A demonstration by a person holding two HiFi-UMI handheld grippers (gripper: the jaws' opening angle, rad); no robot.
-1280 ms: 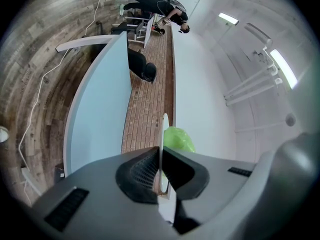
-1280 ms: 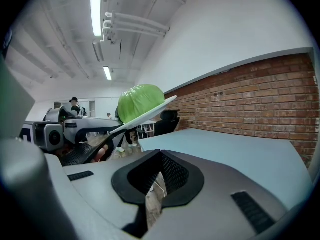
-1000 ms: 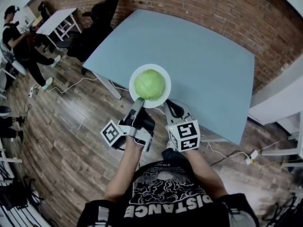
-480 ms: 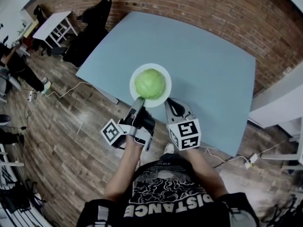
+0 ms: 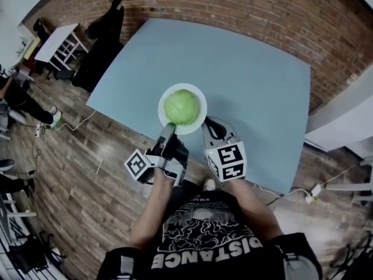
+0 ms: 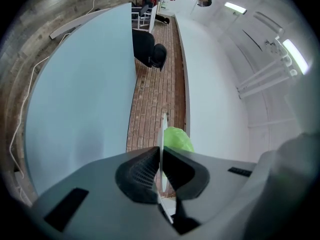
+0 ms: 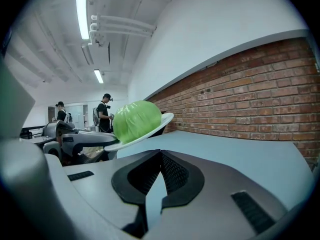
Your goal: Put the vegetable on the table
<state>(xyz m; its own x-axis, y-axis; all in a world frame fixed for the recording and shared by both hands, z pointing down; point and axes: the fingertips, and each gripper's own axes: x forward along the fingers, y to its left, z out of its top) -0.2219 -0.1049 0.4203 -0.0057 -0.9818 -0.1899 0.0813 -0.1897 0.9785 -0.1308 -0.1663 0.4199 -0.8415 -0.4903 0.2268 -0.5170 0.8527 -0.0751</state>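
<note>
Left gripper clamped on plate rim, clearest in its own view; right gripper closed, empty.

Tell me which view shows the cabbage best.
The head view: the cabbage appears whole from above, centred on the white plate. The right gripper view shows its side; the left gripper view shows only a part behind the plate's edge.

Smooth matt table top, centre; glossy white plate; shiny, film-smooth green vegetable; rough brick wall, top; grained wood-plank floor, left
</note>
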